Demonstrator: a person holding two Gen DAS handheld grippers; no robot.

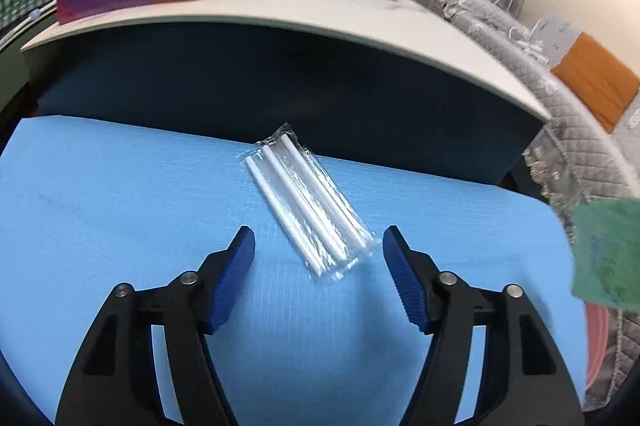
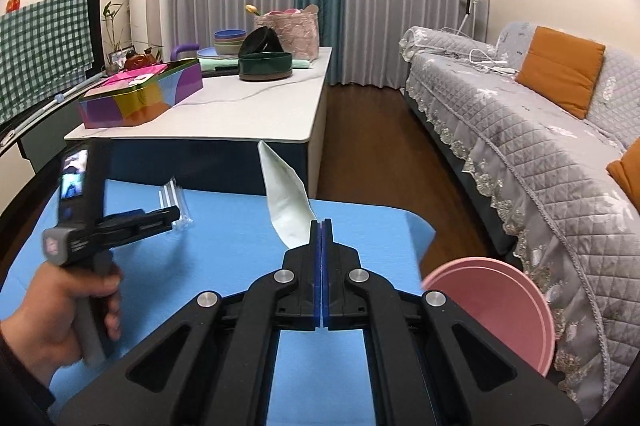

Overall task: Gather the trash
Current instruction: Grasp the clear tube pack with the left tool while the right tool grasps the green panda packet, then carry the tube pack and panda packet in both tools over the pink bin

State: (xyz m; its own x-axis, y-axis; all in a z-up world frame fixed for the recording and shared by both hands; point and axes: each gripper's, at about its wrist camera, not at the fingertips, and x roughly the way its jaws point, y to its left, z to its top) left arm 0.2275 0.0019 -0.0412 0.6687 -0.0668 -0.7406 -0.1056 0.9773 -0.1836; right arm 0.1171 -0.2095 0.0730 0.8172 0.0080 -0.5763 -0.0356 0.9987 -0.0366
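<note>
A clear plastic packet of white straws [image 1: 308,202] lies on the blue mat [image 1: 120,194]. My left gripper [image 1: 319,246] is open just above the mat, its fingers either side of the packet's near end. In the right wrist view the packet [image 2: 174,200] shows past the left gripper [image 2: 176,215]. My right gripper [image 2: 321,226] is shut on a pale green wrapper [image 2: 286,194] and holds it up above the mat's right part. The wrapper shows blurred at the right edge of the left wrist view [image 1: 604,250].
A pink bin [image 2: 496,306] stands at the mat's right edge, below my right gripper. A white-topped table [image 2: 248,110] behind the mat carries a colourful tin [image 2: 140,98], bowls and a dark green round container [image 2: 265,65]. A grey sofa [image 2: 540,154] runs along the right.
</note>
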